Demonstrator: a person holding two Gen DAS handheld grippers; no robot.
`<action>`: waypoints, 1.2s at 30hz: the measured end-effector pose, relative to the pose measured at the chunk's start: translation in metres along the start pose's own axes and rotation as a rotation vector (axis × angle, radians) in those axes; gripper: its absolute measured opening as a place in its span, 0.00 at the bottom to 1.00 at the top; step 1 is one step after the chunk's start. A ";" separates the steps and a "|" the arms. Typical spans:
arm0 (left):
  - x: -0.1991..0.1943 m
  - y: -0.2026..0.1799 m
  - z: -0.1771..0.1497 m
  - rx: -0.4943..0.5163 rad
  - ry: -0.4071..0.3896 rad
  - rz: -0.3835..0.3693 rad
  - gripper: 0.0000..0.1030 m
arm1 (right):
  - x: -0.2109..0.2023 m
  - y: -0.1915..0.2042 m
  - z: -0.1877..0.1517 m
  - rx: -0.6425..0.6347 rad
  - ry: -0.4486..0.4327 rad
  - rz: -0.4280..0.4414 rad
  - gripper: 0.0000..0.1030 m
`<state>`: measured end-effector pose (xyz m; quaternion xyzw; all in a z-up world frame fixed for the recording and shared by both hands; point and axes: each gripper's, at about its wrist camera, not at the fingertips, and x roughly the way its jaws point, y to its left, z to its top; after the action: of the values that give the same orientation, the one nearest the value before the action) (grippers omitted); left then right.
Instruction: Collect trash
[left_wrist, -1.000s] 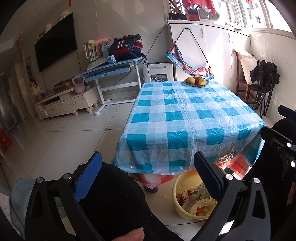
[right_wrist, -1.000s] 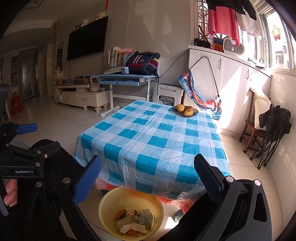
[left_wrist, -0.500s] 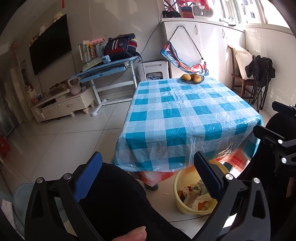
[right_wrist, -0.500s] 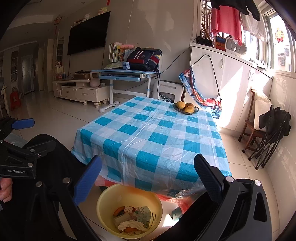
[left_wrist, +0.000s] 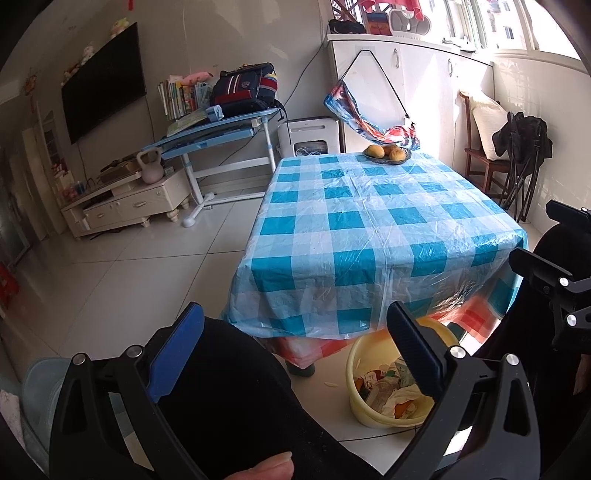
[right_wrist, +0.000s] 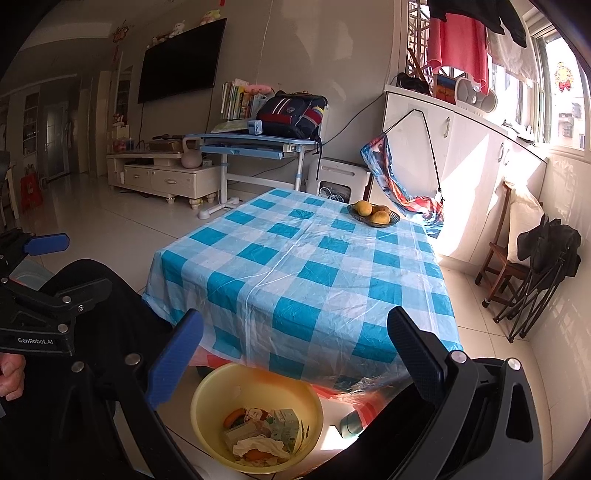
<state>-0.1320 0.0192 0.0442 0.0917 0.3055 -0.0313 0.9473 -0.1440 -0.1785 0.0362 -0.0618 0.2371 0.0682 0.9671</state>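
A yellow basin (right_wrist: 207, 398) stands on the floor at the near edge of the table; it holds trash (right_wrist: 264, 434): paper, cartons and orange bits. It also shows in the left wrist view (left_wrist: 360, 398). My left gripper (left_wrist: 293, 354) is open and empty, held above my lap to the left of the basin. My right gripper (right_wrist: 295, 354) is open and empty, above the basin. The table (right_wrist: 295, 266) has a blue and white checked plastic cover with only a fruit plate (right_wrist: 373, 214) at its far end.
My dark-clothed legs fill the lower left. A wooden chair (right_wrist: 498, 254) with a black folded item (right_wrist: 546, 258) stands to the right. A blue desk (right_wrist: 255, 142), TV cabinet (right_wrist: 162, 173) and white cupboards (right_wrist: 461, 147) line the walls. A small green bottle (right_wrist: 350, 424) lies under the table.
Both grippers have drawn slightly back and tilted; the table looks a bit farther. Both stay open and empty.
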 end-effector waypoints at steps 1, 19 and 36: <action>0.000 0.000 0.000 -0.001 0.002 0.000 0.93 | 0.000 0.000 0.000 0.000 0.000 0.000 0.93; 0.001 0.005 0.000 -0.026 0.009 -0.018 0.93 | 0.000 0.000 0.001 -0.002 0.000 0.000 0.93; 0.001 0.005 -0.001 -0.032 0.013 -0.019 0.93 | 0.000 0.001 0.001 -0.001 0.001 0.000 0.93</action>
<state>-0.1306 0.0239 0.0437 0.0739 0.3129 -0.0347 0.9463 -0.1436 -0.1778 0.0369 -0.0624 0.2374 0.0684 0.9670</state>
